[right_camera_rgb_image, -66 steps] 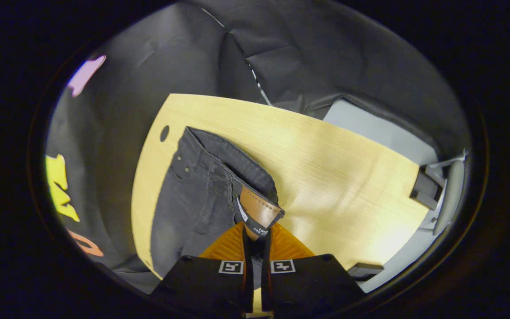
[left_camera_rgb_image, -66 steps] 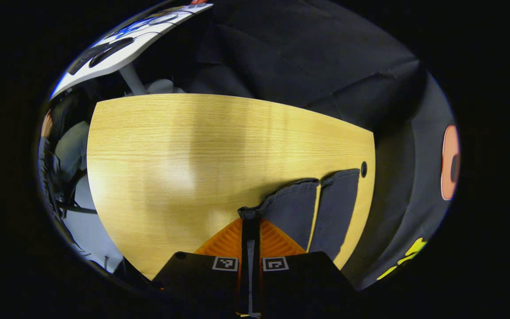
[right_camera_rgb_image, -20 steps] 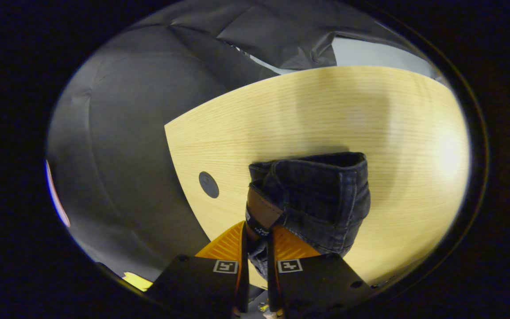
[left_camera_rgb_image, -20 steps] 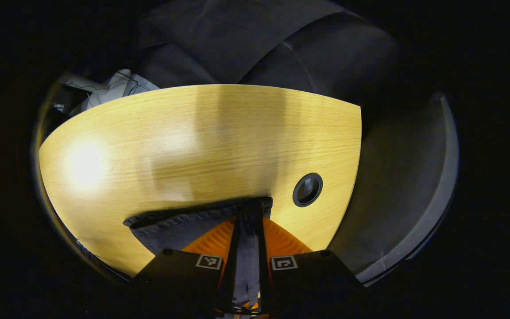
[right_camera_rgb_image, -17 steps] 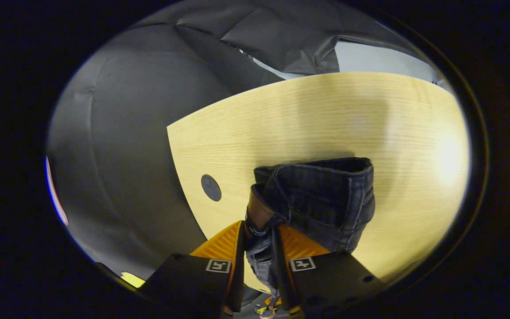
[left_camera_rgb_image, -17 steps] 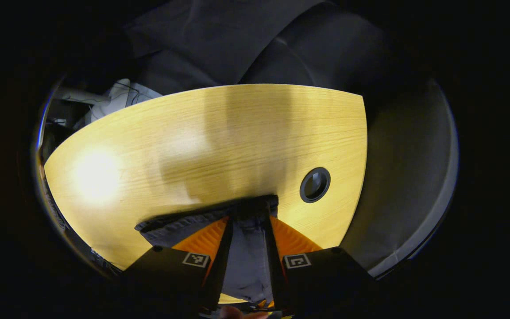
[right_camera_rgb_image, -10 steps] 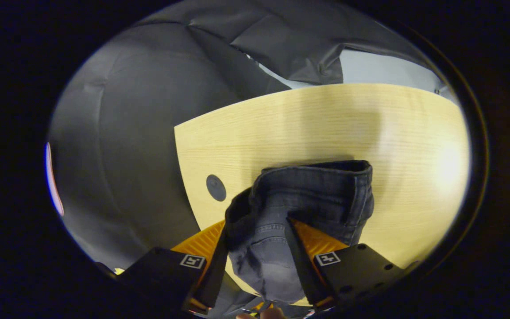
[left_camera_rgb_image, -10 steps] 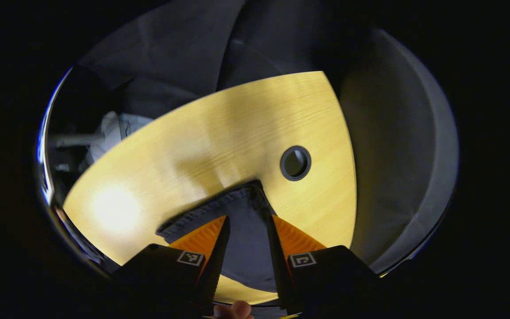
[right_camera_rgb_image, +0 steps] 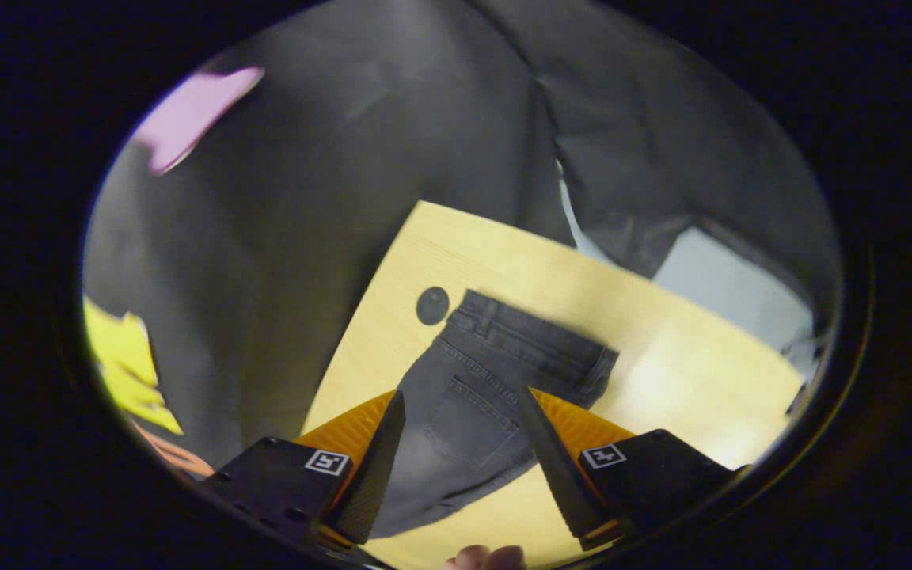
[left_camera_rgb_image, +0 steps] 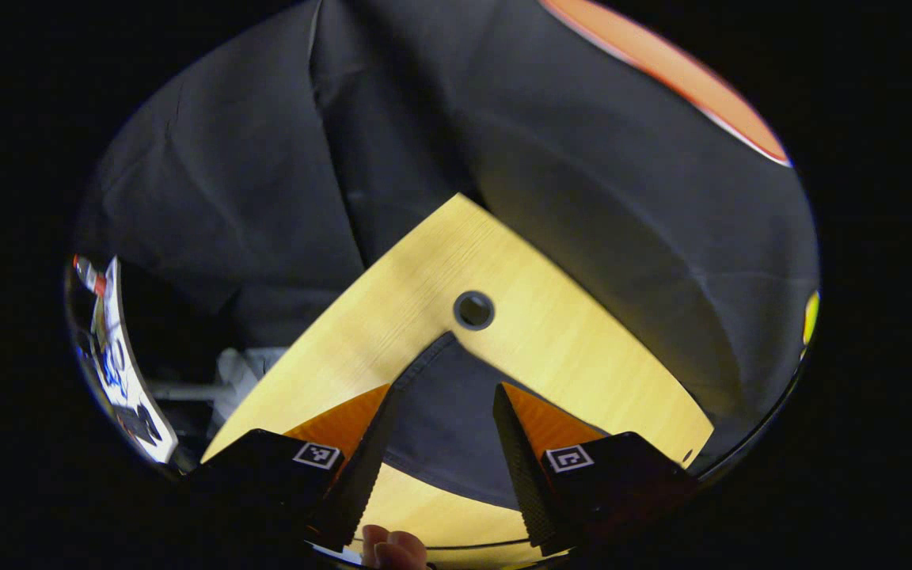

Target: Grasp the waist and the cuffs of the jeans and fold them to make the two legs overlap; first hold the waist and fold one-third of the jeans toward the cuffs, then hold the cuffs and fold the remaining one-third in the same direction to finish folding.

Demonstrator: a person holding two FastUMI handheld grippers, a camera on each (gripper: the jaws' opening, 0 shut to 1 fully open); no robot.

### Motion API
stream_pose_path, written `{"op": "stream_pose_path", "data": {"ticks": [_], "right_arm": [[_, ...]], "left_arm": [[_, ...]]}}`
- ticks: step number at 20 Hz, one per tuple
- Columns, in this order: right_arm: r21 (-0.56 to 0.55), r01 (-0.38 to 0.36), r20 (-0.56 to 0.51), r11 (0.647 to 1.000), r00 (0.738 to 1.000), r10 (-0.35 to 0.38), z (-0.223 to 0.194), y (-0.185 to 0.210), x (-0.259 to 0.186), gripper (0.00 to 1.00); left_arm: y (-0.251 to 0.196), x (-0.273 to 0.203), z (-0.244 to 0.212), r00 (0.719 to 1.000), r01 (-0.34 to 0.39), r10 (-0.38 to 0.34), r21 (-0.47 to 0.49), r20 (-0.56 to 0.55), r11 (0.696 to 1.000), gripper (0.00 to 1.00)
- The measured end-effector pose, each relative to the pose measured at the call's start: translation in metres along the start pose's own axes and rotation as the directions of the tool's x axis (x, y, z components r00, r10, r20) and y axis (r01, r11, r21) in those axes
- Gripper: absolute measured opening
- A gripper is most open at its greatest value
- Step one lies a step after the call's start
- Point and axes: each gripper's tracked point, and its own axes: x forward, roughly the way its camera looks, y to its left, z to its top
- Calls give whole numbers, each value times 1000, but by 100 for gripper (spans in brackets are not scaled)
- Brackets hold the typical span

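Dark grey jeans lie flat on the wooden table (left_camera_rgb_image: 575, 348). In the left gripper view the cuff end (left_camera_rgb_image: 444, 443) rests near the table's corner, its tip pointing at a round cable hole (left_camera_rgb_image: 473, 309). My left gripper (left_camera_rgb_image: 444, 389) hovers open above that cuff end, holding nothing. In the right gripper view the waist end (right_camera_rgb_image: 488, 380) lies with waistband (right_camera_rgb_image: 539, 336) and a back pocket facing up. My right gripper (right_camera_rgb_image: 461, 393) stands open over it, apart from the cloth.
The cable hole (right_camera_rgb_image: 432, 305) sits just left of the waistband. Black cloth walls close in behind the table's edges. A white panel (left_camera_rgb_image: 119, 356) stands off to the left. A person's fingertips (left_camera_rgb_image: 393, 550) (right_camera_rgb_image: 488, 558) show at the bottom.
Both grippers have opened and let go of the cuff and the waist, then drawn back and up. The jeans have dropped flat onto the table.
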Motion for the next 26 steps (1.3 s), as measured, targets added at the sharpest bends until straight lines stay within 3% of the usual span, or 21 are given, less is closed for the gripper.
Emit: {"op": "stream_pose_path", "data": {"ticks": [1,2,3,6,9,12,13,14,16,17,18,21,24,26], "right_arm": [[-111,-7,66,994,998,14,4,7,-17,90],[-207,-30,137,978,989,60,8,21,-35,90],[-286,-49,208,957,972,111,13,34,-51,90],[-461,-79,365,884,891,270,9,66,-105,90],[-551,-69,430,831,830,354,-8,82,-146,90],[-565,-56,445,823,820,361,-25,75,-164,91],[-566,-38,447,824,825,346,-32,67,-166,91],[-567,-20,451,823,829,331,-42,59,-167,91],[-567,6,464,823,828,313,-55,43,-170,91],[-574,17,466,818,828,310,-59,37,-171,98],[-586,33,466,810,831,303,-62,29,-169,88],[-601,40,437,798,852,287,-68,12,-156,93],[-559,3,382,829,889,254,-63,-7,-124,95],[-492,-28,333,870,917,218,-59,-26,-90,95]], "left_arm": [[-11,-21,5,996,31,-34,42,82,999,91],[-22,-48,6,984,63,-75,80,163,995,79],[-34,-74,8,962,101,-125,109,242,989,79],[-74,-145,0,868,208,-271,190,416,959,79],[-110,-192,-43,767,286,-414,316,490,905,79],[-127,-224,-86,679,249,-488,454,549,856,82],[-131,-233,-97,654,220,-493,479,574,850,95],[-134,-241,-108,638,204,-493,487,592,849,96],[-135,-251,-129,628,215,-489,470,606,856,99],[-133,-249,-139,633,230,-483,448,605,864,99],[-134,-246,-151,640,257,-482,424,599,868,99],[-138,-227,-176,678,275,-465,390,570,879,99],[-144,-219,-188,702,257,-450,393,552,883,99],[-149,-216,-191,710,230,-433,399,555,888,99]]}}
